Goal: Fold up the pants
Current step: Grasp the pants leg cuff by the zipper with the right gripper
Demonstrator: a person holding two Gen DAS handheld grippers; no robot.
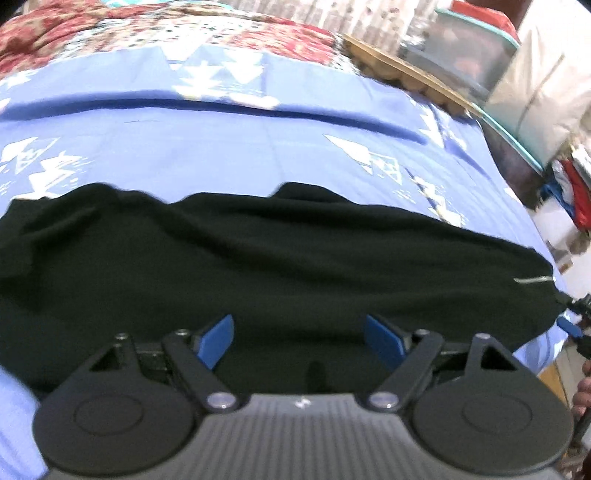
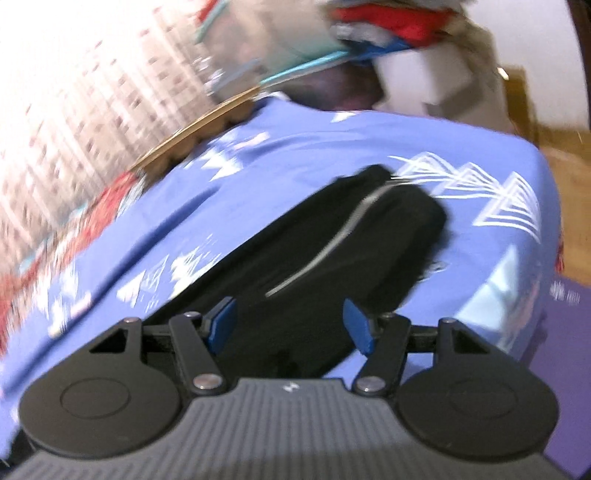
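Black pants [image 1: 258, 266] lie spread across a blue bed sheet with white triangle prints [image 1: 221, 147]. A thin grey stripe shows near their right end. My left gripper [image 1: 299, 339] is open just above the near edge of the pants, blue pads apart, nothing between them. In the right wrist view the pants [image 2: 332, 243] run away from me as a long black band with a grey stripe. My right gripper [image 2: 290, 323] is open over their near end, holding nothing. The right gripper's tip also shows in the left wrist view [image 1: 570, 325] at the pants' right end.
A red patterned blanket [image 1: 110, 26] lies at the far side of the bed. A wooden headboard edge [image 1: 413, 77], plastic boxes [image 1: 472, 48] and piled clothes [image 1: 572, 192] stand to the right. The bed's corner [image 2: 532, 206] drops to a wooden floor [image 2: 565, 158].
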